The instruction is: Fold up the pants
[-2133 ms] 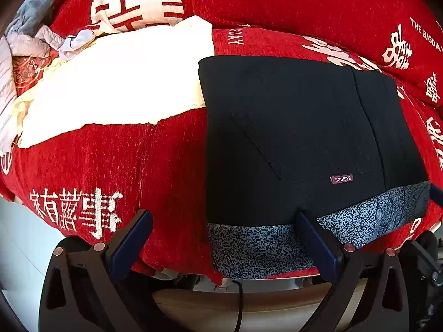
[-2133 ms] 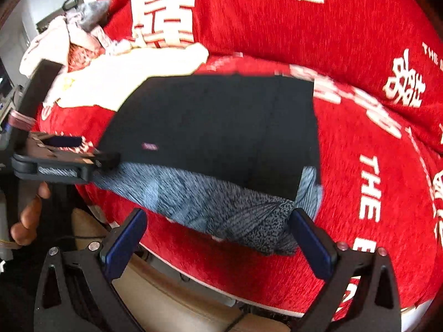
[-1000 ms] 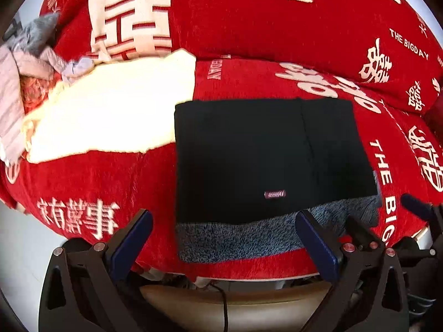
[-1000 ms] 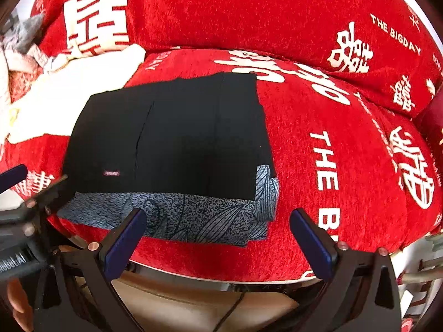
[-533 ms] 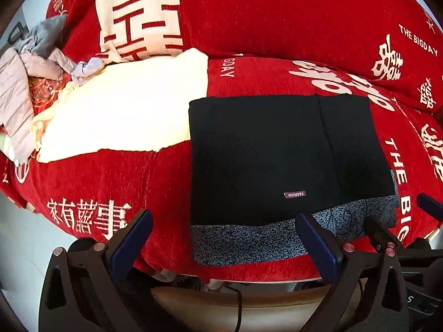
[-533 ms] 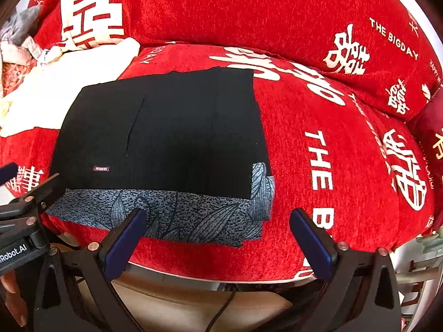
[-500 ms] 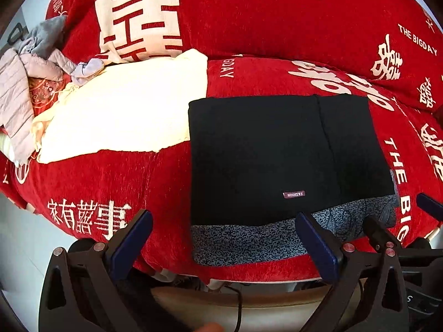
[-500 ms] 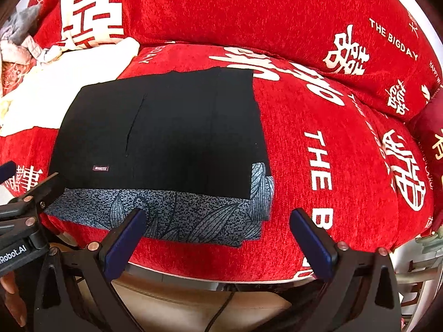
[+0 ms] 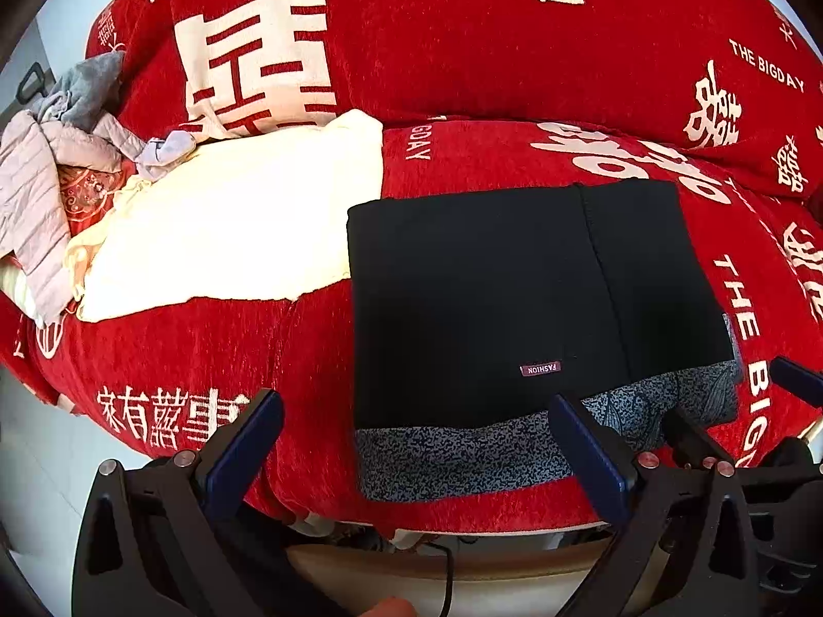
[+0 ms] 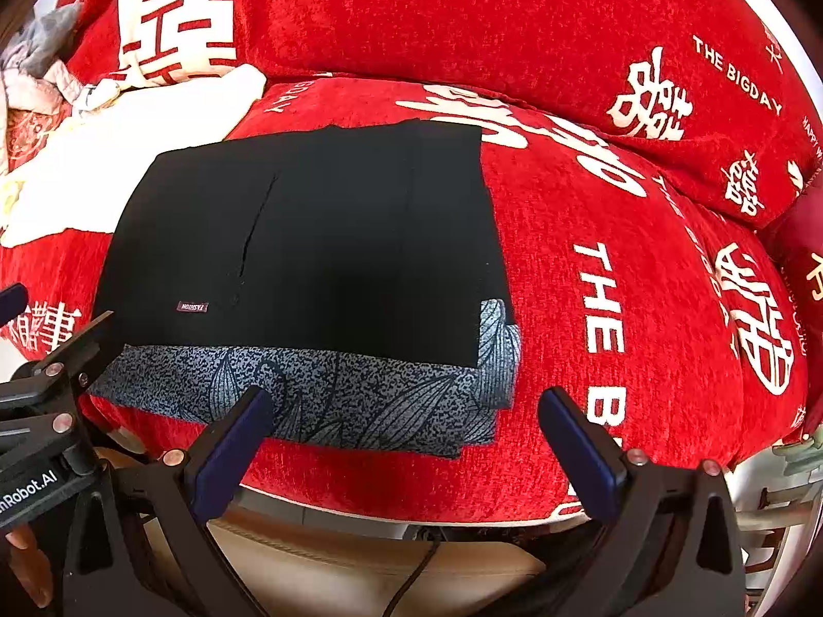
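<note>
The black pants lie folded into a flat rectangle on the red sofa seat, a small "FASHION" label near their front edge. A blue-grey patterned layer sticks out under the front and right edges. My left gripper hangs open before the sofa's front edge, holding nothing. My right gripper is open too, just in front of the patterned edge. In the right wrist view the left gripper's body shows at the left edge.
The red sofa cover carries white characters. A cream cloth lies left of the pants, with a heap of grey and pink clothes at the far left. A cable hangs below the seat edge.
Both grippers have pulled back from the pants since two seconds ago, so the whole fold shows. In the last half second almost nothing has moved.
</note>
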The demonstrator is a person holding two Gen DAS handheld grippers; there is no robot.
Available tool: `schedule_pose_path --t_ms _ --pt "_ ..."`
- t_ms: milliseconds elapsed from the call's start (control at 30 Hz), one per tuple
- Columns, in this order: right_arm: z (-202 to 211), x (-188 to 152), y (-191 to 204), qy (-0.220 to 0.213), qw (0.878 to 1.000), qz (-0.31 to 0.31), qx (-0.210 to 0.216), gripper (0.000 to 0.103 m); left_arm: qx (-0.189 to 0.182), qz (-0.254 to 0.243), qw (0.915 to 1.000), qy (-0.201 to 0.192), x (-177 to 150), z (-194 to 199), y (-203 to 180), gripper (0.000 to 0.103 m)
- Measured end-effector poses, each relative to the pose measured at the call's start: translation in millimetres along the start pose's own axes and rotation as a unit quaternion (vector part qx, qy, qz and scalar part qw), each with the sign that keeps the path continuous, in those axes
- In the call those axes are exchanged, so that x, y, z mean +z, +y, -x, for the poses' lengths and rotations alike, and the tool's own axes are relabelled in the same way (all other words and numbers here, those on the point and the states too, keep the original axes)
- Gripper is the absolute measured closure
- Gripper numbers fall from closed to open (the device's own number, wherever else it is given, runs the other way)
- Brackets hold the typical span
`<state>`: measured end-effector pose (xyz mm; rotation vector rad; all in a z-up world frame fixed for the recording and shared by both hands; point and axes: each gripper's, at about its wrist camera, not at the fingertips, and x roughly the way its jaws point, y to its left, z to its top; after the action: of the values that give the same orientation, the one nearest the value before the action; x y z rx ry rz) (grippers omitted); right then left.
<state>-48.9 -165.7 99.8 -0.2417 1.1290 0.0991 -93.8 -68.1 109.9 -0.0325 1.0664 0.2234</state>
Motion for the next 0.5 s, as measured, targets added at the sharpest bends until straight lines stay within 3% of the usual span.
schedule_pose_path --t_ms 500 --pt "-0.9 -0.6 2.3 0.000 1.000 0.000 -0.002 0.000 -0.016 0.013 0.9998 0.004 -2.6 -2.9 1.5 0.000"
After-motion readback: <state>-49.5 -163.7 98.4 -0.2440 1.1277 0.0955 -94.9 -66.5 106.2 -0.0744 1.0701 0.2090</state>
